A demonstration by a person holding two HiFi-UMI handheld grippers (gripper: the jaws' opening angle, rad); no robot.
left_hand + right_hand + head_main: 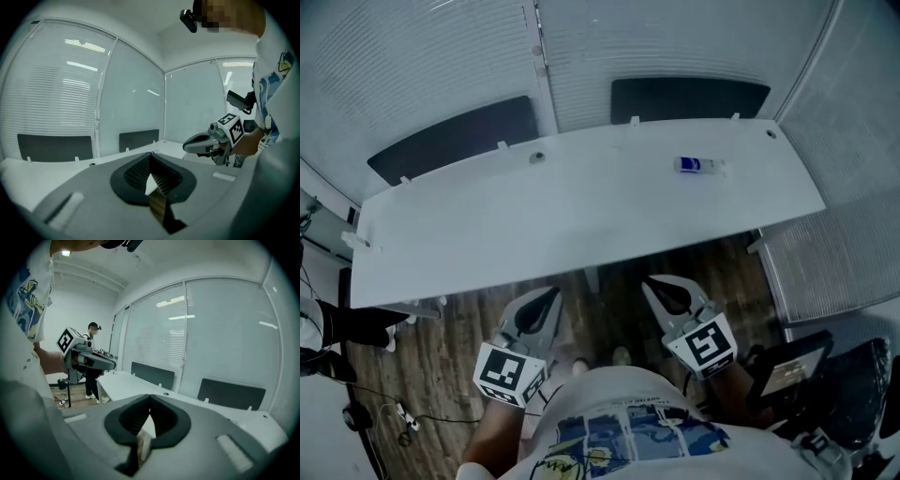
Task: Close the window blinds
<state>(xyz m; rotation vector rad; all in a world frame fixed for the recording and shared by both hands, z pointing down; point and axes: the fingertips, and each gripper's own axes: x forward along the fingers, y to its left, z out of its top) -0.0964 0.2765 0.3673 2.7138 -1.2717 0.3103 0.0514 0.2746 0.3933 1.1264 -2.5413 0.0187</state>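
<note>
**Head view:** The window blinds (422,56) hang behind glass at the far side of the white tabletop (581,225), well apart from both grippers. The left gripper (549,298) and right gripper (661,289) are held close to the person's body over the wooden floor (459,328). Both are just short of the tabletop's near edge and point toward it. A small bottle (698,166) lies on the right part of the tabletop. Two dark divider panels (455,136) stand along its far edge.

**Left gripper view:** The fingers (138,171) of this gripper are pressed together with nothing between them. Beyond them the blinds show as horizontal slats on the left pane, with light coming through the gaps. A mullion (97,108) beside that pane carries a small fitting, too small to say whether it is the blind control.

**Right gripper view:** These fingers (168,420) are likewise pressed together and empty. The blinds run along the glass wall ahead. A person (91,380) stands at the far end of the room.

**What could go wrong:** The tabletop lies between the person and the blinds, so a long reach across it could sweep the bottle off or clip a divider panel. Shut fingers would only bump a control, not take hold of it. Aiming at the slats would be futile, since they seem to sit behind glass.
</note>
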